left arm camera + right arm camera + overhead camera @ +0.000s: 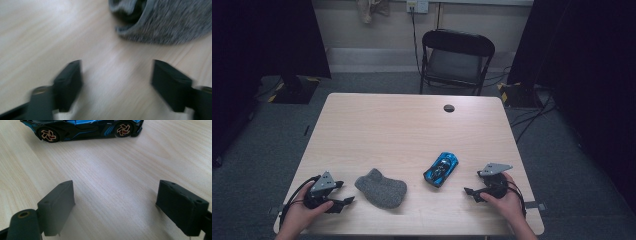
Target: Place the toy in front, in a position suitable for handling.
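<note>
A grey knitted sock (381, 188) lies near the table's front edge, left of centre. A blue and black toy car (441, 169) stands to its right. My left gripper (343, 192) rests on the table just left of the sock, jaws apart and empty. In the left gripper view the sock (165, 22) lies ahead of the left gripper (116, 85), a short gap away. My right gripper (473, 192) sits at the front right, open and empty. In the right gripper view the car (82, 128) stands side-on beyond the right gripper (115, 206).
The light wooden table (412, 125) has a round cable hole (449, 108) near its far edge. A black folding chair (455, 60) stands behind the table. Dark curtains hang at both sides.
</note>
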Action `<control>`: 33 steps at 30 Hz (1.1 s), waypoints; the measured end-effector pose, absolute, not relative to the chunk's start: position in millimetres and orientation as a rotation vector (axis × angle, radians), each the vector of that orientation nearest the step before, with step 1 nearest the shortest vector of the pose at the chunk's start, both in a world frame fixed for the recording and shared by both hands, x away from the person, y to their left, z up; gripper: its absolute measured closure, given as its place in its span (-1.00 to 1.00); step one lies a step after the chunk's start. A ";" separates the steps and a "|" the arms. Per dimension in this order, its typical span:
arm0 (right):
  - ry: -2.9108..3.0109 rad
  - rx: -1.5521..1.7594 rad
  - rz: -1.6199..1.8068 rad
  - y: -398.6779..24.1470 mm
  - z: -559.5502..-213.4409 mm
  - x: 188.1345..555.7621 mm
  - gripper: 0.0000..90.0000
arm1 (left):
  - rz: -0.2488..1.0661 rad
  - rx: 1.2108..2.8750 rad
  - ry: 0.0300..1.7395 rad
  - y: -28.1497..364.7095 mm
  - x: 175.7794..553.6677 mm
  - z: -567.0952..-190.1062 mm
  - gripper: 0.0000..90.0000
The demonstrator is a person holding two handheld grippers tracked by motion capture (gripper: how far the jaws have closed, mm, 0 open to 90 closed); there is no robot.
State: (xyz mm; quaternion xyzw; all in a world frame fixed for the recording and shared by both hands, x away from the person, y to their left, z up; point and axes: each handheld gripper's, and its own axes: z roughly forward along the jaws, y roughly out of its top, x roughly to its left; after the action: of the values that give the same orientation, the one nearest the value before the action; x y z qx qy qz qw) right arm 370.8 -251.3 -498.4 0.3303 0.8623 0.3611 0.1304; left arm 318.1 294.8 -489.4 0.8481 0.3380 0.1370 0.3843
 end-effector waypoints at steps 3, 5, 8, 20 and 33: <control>2.509 0.959 1.045 -251.4 -498.1 371.1 -0.68 | 0.340 2.143 0.795 287.8 318.9 -481.7 -0.54; 2.509 0.960 1.045 -251.2 -498.0 371.3 -0.68 | 0.356 2.170 0.762 285.2 318.5 -479.4 -0.64; 2.511 0.963 1.040 -250.9 -497.7 371.4 -0.68 | 0.399 2.241 0.636 281.3 314.1 -466.8 -0.67; 2.512 0.961 1.046 -251.3 -497.9 370.8 -0.68 | 0.304 2.216 0.387 228.2 331.3 -441.2 -0.63; 2.522 0.961 1.055 -253.2 -497.2 370.1 -0.67 | 0.186 2.334 0.490 205.5 345.1 -468.4 0.07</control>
State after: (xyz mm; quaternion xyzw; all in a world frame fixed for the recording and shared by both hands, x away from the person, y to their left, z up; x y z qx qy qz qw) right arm 370.1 -253.2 -497.2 0.3291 0.8638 0.3615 0.1216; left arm 345.1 205.5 -468.4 0.9080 0.1906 0.0722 0.3660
